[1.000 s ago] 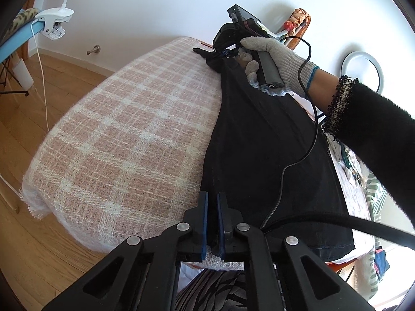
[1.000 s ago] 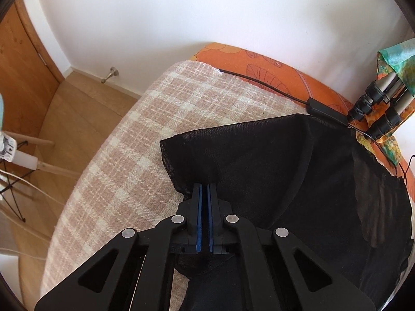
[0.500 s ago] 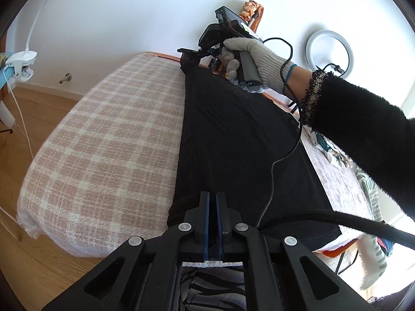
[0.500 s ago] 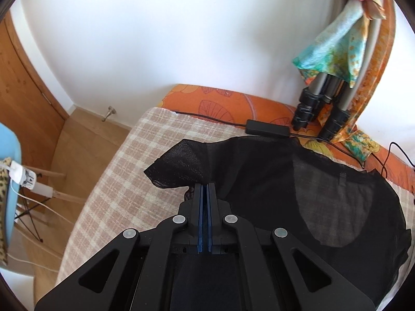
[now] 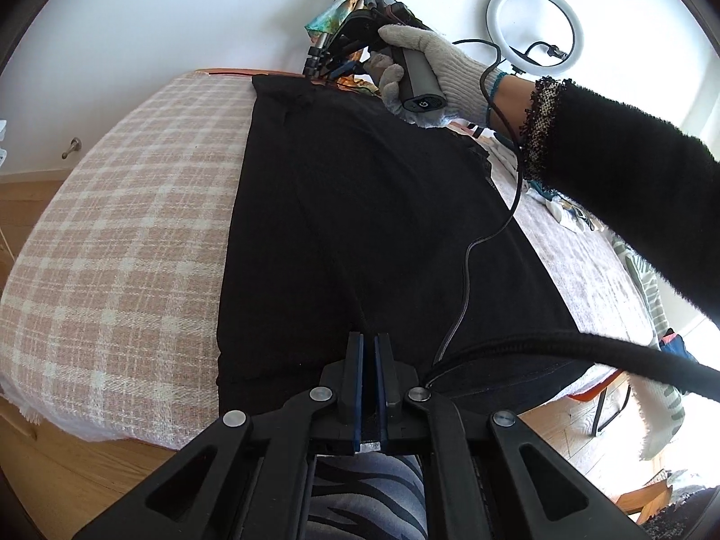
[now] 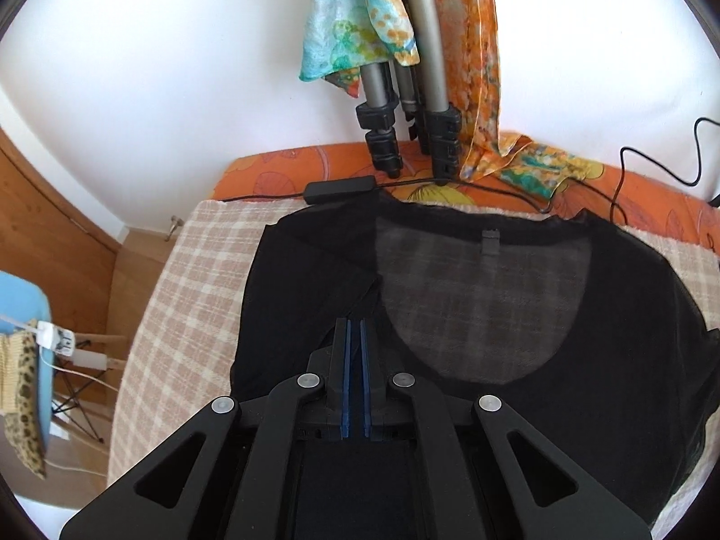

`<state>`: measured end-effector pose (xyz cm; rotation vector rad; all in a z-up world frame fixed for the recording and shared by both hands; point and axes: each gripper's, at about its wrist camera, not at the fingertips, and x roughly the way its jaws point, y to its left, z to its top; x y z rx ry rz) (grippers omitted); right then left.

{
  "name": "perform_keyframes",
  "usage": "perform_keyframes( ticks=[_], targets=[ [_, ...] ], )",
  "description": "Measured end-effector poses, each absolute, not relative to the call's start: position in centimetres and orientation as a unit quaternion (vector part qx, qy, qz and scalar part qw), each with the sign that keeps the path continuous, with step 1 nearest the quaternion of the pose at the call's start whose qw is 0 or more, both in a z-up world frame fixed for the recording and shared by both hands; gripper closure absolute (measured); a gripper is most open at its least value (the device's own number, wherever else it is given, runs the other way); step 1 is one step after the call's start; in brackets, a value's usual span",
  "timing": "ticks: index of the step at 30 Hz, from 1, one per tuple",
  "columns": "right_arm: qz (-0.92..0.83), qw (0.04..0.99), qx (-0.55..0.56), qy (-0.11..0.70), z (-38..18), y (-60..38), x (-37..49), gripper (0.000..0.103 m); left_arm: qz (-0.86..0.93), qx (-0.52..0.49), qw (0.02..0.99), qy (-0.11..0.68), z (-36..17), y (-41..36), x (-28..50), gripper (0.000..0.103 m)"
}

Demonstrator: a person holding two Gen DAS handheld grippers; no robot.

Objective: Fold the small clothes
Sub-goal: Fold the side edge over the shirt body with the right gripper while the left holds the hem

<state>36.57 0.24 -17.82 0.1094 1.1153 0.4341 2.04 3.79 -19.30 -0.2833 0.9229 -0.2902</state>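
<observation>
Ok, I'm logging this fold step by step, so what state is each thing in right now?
black top: spread flat on the plaid blanket, sheer neckline panel facing up.
left gripper: narrowly parted over the hem; grip unclear.
right gripper: narrowly parted by the neckline, no cloth visible between the pads.
ring light: mounted upright; whether it is lit cannot be told.
tripod legs: collapsed, scarves draped over.
</observation>
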Motion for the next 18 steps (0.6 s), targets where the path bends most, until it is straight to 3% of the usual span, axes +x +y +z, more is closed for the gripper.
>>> perform_keyframes(
  ticks=[1,2,3,10,12,17,18],
  targets=[
    [0.21,0.817,0.059,0.534,-18.4,0.5,36.7,0.075,-0.138,-0.136,0.875,0.443,-19.4,3.9,2.1,0.102],
    [0.216,0.812,0.064,0.538,-18.7,0.8,36.8,0.053,-0.137,-0.135,0.875,0.444,-19.4,3.9,2.0,0.102],
    [0.215,0.815,0.061,0.535,-18.9,1.2,36.8,0.047,-0.136,-0.135,0.875,0.445,-19.5,4.0,2.0,0.102],
    [0.186,0.821,0.05,0.537,-20.8,3.0,38.7,0.048,-0.131,-0.146,0.869,0.454,-20.1,4.5,1.9,0.102],
    [0.183,0.823,0.045,0.536,-21.4,3.4,39.2,0.051,-0.132,-0.148,0.868,0.455,-20.1,4.6,1.9,0.102],
    [0.201,0.82,0.027,0.535,-22.3,4.7,39.3,0.096,-0.131,-0.148,0.868,0.456,-20.1,4.9,2.0,0.102],
    [0.207,0.821,0.02,0.532,-22.2,4.9,39.2,0.098,-0.132,-0.147,0.868,0.456,-20.1,4.9,2.0,0.102]
  ],
)
